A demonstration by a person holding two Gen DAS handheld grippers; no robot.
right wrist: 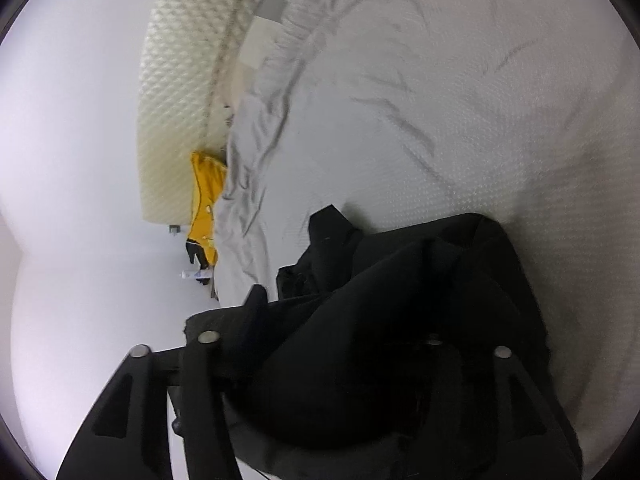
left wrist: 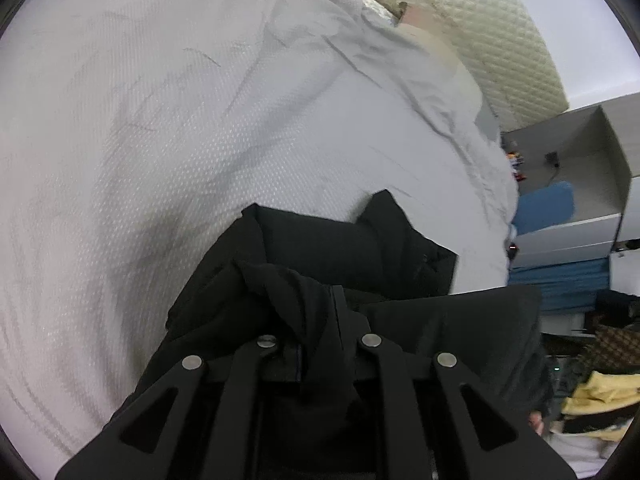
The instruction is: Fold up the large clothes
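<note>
Support: bed [left wrist: 140, 140], covered edge to edge by a white dimpled sheet [right wrist: 500, 100].
Sheet condition: creased, with long wrinkles bunched toward the headboard side.
Headboard: cream quilted panel [left wrist: 492, 28] along the far edge of the bed.
On the sheet: black garment [left wrist: 340, 248], crumpled, partly lying on the fabric, partly raised off it.
At the bed edge by the headboard: yellow cloth [right wrist: 204, 196], mostly hidden behind the sheet's bunched rim.

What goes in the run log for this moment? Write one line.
phase: mid-fold | left gripper: shut on black fabric garment | right gripper: buried in garment | surface: white textured bedsheet
</note>
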